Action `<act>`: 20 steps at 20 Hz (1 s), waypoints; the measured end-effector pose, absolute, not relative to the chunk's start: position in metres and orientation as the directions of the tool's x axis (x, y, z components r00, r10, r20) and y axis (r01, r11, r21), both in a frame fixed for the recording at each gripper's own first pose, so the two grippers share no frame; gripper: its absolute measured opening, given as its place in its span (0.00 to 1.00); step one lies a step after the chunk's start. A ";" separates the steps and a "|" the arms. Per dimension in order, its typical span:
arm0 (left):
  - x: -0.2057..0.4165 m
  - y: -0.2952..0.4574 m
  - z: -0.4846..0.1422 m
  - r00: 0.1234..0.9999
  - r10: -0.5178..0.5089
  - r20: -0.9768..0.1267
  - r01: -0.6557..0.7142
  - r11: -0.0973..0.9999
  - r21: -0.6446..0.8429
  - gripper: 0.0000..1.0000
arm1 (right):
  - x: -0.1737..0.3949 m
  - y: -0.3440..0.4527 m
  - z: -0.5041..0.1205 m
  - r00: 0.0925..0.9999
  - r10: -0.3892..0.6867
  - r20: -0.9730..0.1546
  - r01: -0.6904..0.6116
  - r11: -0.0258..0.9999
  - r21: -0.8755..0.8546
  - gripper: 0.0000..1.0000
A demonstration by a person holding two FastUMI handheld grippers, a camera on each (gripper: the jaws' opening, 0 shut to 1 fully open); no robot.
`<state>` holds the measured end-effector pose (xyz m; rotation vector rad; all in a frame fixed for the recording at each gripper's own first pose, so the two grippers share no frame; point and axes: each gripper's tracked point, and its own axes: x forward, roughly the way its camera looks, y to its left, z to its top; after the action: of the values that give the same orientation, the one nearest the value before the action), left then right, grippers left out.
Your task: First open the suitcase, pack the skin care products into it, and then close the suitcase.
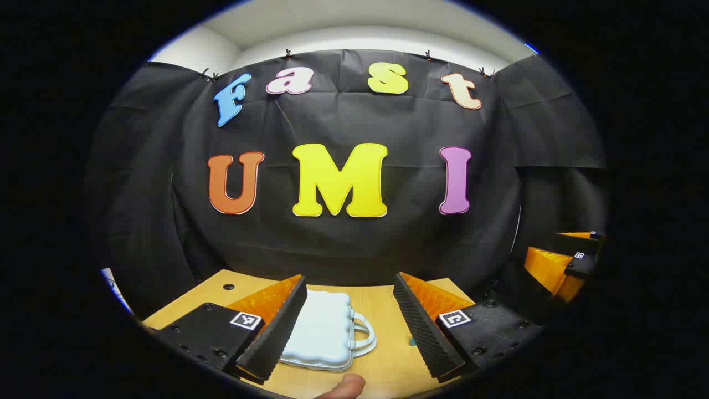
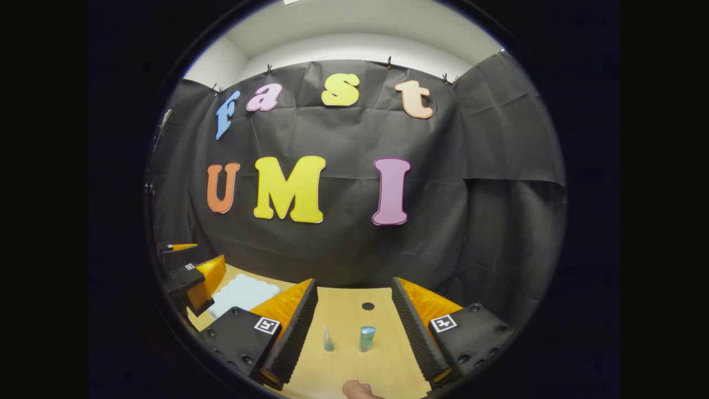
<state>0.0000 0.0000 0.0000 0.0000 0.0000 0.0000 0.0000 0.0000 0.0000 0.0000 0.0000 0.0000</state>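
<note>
The left hand-held gripper [image 1: 352, 324] is held level above the tabletop [image 1: 388, 302], pointing at the black cloth wall, its two fingers spread wide apart with nothing between them. A fingertip [image 1: 346, 387] of the person holding it pokes up at the bottom edge of the left gripper view. Just ahead of it lies the suitcase [image 1: 324, 332], pale blue, flat on the tabletop and closed, its handle turned toward the right side of that view; the left finger covers part of its near edge.

The right hand-held gripper [image 2: 354, 327] is posed the same way, level and facing the wall, fingers well apart and gripping nothing, with a bit of the person's hand [image 2: 359, 389] at the bottom of the right gripper view. Right of the suitcase, between these open fingers, two skin care products stand upright on the wood: a small cone-shaped bottle [image 2: 328, 339] and, just beside it, a teal tube [image 2: 366, 338].
</note>
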 end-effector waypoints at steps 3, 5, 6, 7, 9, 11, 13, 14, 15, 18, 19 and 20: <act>0.004 -0.002 0.001 1.000 0.011 0.003 -0.011 1.000 0.018 1.00 | 0.003 -0.004 -0.001 1.000 0.001 -0.001 -0.001 1.000 0.004 0.80; 0.003 -0.007 0.001 1.000 0.001 0.002 -0.002 1.000 0.013 1.00 | 0.004 -0.005 -0.002 1.000 0.010 -0.005 -0.010 1.000 0.006 0.80; 0.002 -0.009 0.000 1.000 0.000 -0.001 0.000 1.000 0.011 1.00 | 0.005 -0.005 -0.004 1.000 0.010 -0.006 -0.010 1.000 0.002 0.80; 0.002 -0.010 -0.001 1.000 -0.001 -0.004 0.001 1.000 0.011 1.00 | 0.006 -0.005 -0.004 1.000 0.014 -0.008 -0.014 1.000 -0.001 0.80; 0.002 -0.010 -0.001 1.000 0.002 -0.003 -0.002 1.000 0.012 1.00 | 0.006 -0.006 -0.006 1.000 0.015 -0.011 -0.015 1.000 -0.003 0.80; 0.001 -0.011 -0.003 1.000 0.003 -0.006 -0.003 1.000 0.007 1.00 | 0.007 -0.007 -0.007 1.000 0.019 -0.014 -0.019 1.000 -0.001 0.80; 0.001 -0.010 -0.005 1.000 0.009 -0.009 -0.009 1.000 0.008 1.00 | 0.006 -0.005 -0.007 0.999 0.026 -0.018 -0.026 1.000 0.003 0.80; 0.001 -0.010 -0.005 1.000 0.012 -0.009 -0.012 1.000 0.007 1.00 | 0.006 -0.004 -0.008 0.999 0.030 -0.019 -0.030 1.000 0.007 0.80; 0.000 -0.009 -0.004 1.000 0.014 -0.006 -0.014 1.000 0.004 1.00 | 0.006 -0.004 -0.007 0.999 0.034 -0.018 -0.034 0.999 0.008 0.80; 0.005 -0.007 -0.007 1.000 0.020 0.013 -0.020 1.000 0.016 1.00 | 0.005 -0.009 -0.007 1.000 0.028 -0.009 -0.028 1.000 -0.005 0.80; 0.008 -0.005 -0.011 1.000 0.025 0.018 -0.026 0.999 0.031 1.00 | 0.005 -0.012 -0.006 1.000 0.025 -0.007 -0.025 1.000 -0.003 0.80; 0.012 -0.002 -0.019 0.999 0.032 0.016 -0.032 0.998 0.049 1.00 | 0.005 -0.013 -0.008 1.000 0.025 -0.008 -0.025 1.000 0.001 0.80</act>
<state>0.0124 -0.0023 -0.0187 0.0492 -0.0148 0.0321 0.0050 -0.0134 -0.0077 0.0007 0.0079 0.0254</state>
